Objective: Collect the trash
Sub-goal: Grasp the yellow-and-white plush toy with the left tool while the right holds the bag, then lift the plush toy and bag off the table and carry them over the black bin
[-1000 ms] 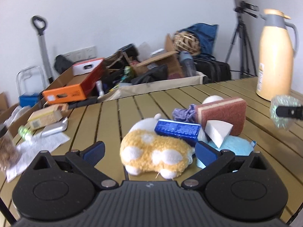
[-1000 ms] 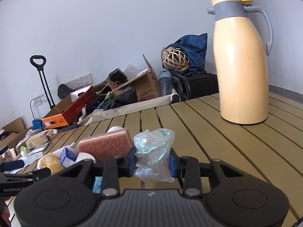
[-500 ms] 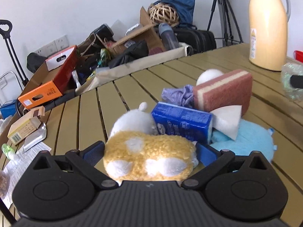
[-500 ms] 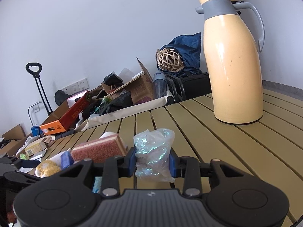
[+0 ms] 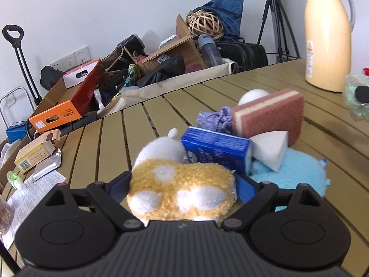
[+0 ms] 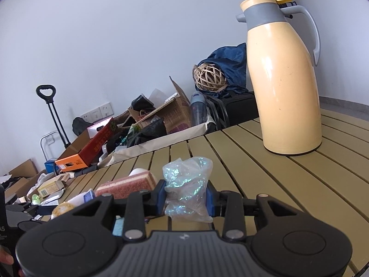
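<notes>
Closing since before, left tool [image 5: 182, 184] straddles fuzzy yellow plush [image 5: 182, 191]; behind it, glossy blue box [image 5: 216, 149], rough pink sponge [image 5: 268, 115]. Right tool [image 6: 186, 199] grips crinkly bag [image 6: 188, 191].

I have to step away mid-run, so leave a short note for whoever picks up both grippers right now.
Left gripper: jaws closing around the yellow plush, not clamped yet.
Right gripper: shut on a crumpled plastic bag, held above the table.
Pile beside the plush: blue box, pink sponge, white wedge, purple cloth, blue plush.
Done: bag picked up. Left: drop it off, finish the plush grab, clear the pile. No bin in view.
</notes>
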The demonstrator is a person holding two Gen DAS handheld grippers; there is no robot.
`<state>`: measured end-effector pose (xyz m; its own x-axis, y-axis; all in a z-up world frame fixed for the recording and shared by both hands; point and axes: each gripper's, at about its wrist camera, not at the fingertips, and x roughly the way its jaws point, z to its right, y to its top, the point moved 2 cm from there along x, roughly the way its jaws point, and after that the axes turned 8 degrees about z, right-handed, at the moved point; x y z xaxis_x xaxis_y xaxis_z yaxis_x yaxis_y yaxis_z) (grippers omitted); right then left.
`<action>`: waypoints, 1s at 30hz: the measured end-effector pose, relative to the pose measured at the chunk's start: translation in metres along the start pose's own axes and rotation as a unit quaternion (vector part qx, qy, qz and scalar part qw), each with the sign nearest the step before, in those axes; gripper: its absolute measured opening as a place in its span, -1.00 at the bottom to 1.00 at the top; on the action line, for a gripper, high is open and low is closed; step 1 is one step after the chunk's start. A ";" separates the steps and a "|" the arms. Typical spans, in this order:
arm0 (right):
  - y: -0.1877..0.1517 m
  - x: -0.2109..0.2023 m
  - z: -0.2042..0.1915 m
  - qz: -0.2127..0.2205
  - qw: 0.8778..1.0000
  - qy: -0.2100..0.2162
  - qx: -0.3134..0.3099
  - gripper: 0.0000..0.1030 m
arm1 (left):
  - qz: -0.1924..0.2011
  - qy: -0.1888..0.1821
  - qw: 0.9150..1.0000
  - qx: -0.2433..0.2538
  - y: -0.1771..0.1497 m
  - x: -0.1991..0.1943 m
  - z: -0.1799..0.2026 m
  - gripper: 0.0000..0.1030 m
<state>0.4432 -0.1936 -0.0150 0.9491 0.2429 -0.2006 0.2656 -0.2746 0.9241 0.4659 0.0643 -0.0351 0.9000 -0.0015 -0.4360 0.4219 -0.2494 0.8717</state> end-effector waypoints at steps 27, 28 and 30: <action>0.011 -0.024 0.006 0.013 0.999 0.027 0.011 -0.35 | -0.069 0.024 0.996 -0.054 -0.020 -0.001 -0.002 0.99; 0.011 -0.024 0.006 0.014 0.999 0.027 0.010 -0.35 | -0.065 0.022 0.996 -0.059 -0.021 -0.002 -0.003 0.93; 0.012 -0.025 0.006 0.014 0.999 0.028 0.009 -0.35 | -0.056 0.021 0.996 -0.060 -0.022 -0.005 -0.002 0.89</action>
<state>0.4235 -0.2082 -0.0012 0.9455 0.2865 -0.1549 0.2416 -0.2982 0.9234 0.4524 0.0721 -0.0510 0.8494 0.0612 -0.5242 0.5275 -0.1282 0.8398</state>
